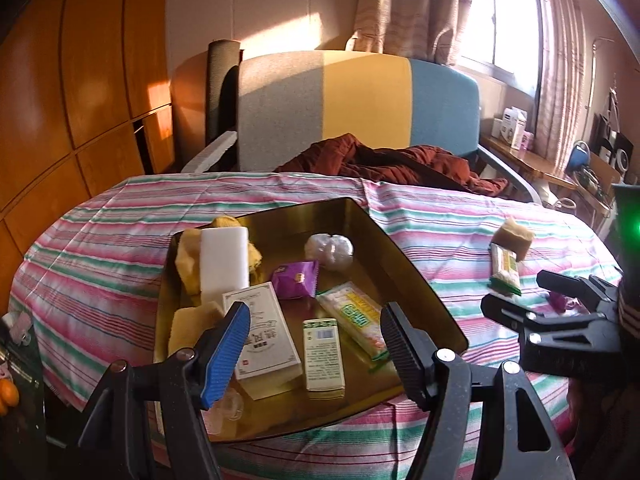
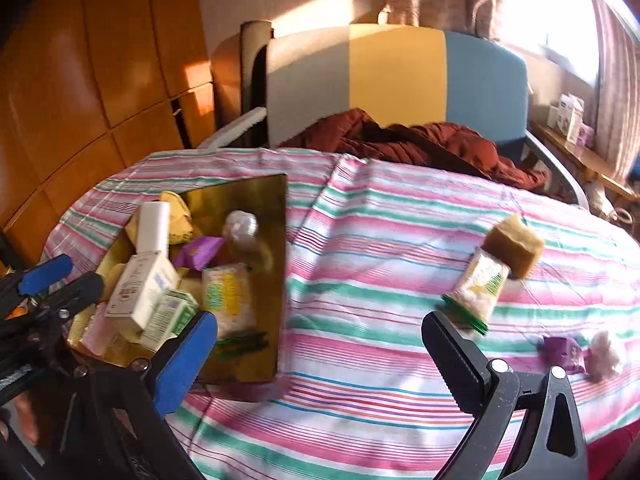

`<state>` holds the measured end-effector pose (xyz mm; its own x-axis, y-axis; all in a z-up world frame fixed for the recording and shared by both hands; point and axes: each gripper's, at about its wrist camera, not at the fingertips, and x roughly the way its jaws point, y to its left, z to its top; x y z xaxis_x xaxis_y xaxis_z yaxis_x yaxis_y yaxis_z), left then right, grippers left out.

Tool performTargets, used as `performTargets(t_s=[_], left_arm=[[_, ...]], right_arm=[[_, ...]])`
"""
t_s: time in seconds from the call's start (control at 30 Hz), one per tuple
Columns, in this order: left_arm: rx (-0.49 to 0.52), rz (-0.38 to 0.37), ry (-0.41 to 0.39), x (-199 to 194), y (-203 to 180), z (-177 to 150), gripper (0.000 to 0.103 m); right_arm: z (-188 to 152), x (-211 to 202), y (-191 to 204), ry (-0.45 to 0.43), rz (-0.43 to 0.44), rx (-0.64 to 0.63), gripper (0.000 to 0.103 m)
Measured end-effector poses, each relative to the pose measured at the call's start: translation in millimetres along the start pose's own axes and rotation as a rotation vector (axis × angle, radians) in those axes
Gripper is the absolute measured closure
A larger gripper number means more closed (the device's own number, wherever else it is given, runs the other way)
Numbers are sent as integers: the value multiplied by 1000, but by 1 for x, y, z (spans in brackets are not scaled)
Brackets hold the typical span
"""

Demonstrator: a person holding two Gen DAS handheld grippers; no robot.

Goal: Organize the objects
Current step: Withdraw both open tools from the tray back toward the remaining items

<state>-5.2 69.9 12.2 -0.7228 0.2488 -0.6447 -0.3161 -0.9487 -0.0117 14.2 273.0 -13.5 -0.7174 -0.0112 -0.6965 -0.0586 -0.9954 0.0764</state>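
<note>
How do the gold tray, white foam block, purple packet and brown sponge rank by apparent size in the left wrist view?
1. gold tray
2. white foam block
3. purple packet and brown sponge: alike; sponge lies farther away.

You see a gold tray (image 1: 404, 248); a pink, green and white striped cloth (image 1: 120, 240); a purple packet (image 1: 296, 279); a white block (image 1: 224, 260).

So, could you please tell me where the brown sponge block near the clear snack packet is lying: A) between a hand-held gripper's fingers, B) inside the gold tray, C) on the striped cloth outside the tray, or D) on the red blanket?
C: the brown sponge block lies on the striped cloth, touching the snack packet, well clear of the gold tray.
</note>
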Motion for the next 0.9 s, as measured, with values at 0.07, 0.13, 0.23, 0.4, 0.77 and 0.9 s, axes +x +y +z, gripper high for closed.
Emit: performTargets(t_s=[0.07,0.13,0.23,0.4,0.77,0.9], left_arm=[[9,-17,2,0,-4,0,34],[18,-26,2,1,-7,1,34],[27,-37,8,2,-12,1,34],[52,-57,13,2,-22,3,34],[191,-160,35,14,-88,20,34],[243,-220,58,26,-123,27,34]], right_arm=[[1,2,-13,13,-10,23,0],[2,2,-26,20,-21,45,0],[6,0,-56,24,-50,90,0],[16,-12,-111,1,-158,133,0],[-6,-36,-286,-48,-399,558,0],[-16,-53,-314,-105,-406,729,0]])
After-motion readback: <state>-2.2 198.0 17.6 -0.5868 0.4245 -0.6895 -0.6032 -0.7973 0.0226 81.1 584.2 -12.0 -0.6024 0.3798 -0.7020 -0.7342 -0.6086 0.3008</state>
